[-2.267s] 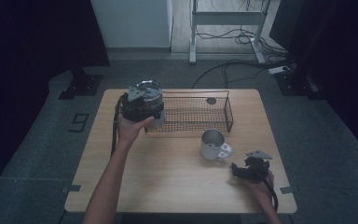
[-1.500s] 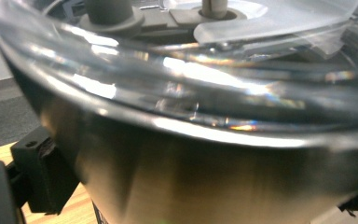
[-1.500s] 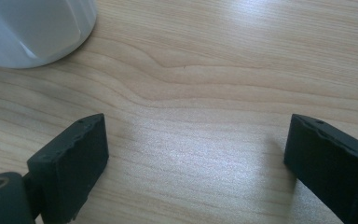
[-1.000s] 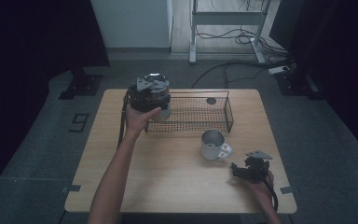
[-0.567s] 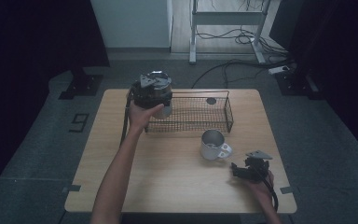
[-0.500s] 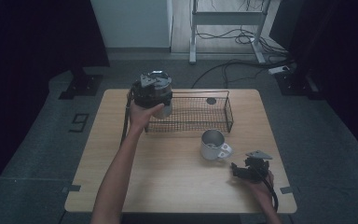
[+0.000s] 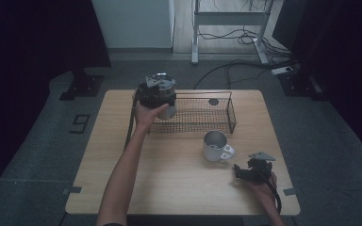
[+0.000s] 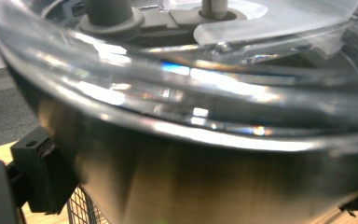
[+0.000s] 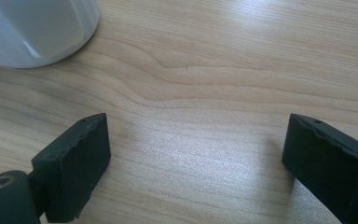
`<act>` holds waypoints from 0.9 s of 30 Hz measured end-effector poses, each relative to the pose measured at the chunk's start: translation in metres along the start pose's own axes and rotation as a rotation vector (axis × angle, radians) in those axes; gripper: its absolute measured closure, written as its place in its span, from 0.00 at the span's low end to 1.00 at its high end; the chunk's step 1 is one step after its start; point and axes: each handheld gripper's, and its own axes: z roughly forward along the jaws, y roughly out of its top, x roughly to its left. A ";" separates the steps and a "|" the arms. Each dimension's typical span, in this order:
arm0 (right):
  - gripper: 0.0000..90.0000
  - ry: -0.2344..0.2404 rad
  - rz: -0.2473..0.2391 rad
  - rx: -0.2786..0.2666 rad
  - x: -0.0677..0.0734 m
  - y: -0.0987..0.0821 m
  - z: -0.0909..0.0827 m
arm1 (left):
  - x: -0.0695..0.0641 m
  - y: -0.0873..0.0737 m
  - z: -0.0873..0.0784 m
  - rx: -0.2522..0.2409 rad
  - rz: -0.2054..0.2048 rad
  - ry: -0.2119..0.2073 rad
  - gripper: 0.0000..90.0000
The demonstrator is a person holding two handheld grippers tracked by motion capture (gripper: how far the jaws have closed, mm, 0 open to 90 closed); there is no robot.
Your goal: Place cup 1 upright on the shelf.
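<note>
One metal cup point(image 7: 166, 109) is hanging in the left gripper point(image 7: 158, 92) over the left end of the wire basket point(image 7: 202, 114), at the far side of the wooden table point(image 7: 169, 179). In the left gripper view the cup point(image 8: 205, 172) is sitting right against the camera, its shiny steel wall and bright rim stretching from edge to edge. The black jaws are standing wide on either side of it, one pad point(image 8: 44, 179) pressing at the left of the wall and the tip of the other just peeking in at the lower right, so the left gripper is clamping the cup across its width. A strip of the basket's mesh is showing beneath the cup.

A second cup, a white mug point(image 7: 215, 145) with its handle turned toward the person, is standing upright on the table just in front of the basket. That is making two cups and one basket on the table.

The right gripper point(image 7: 252, 169) is resting near the table's right front edge, close beside the mug but apart from it. In the right gripper view its jaws are standing far apart with bare wood between them, gripping nothing, and the mug's white wall point(image 9: 37, 28) is sitting beyond the left jaw.
</note>
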 end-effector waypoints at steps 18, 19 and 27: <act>0.08 -0.001 0.000 0.000 0.000 0.000 0.000 | 0.002 -0.020 0.028 0.046 -0.022 0.009 0.05; 0.08 -0.001 0.000 0.000 0.000 0.000 0.000 | 0.002 -0.021 0.029 0.045 -0.023 0.011 0.05; 0.08 -0.001 0.000 0.000 0.000 0.000 0.000 | 0.003 -0.026 0.037 0.057 -0.032 0.021 0.05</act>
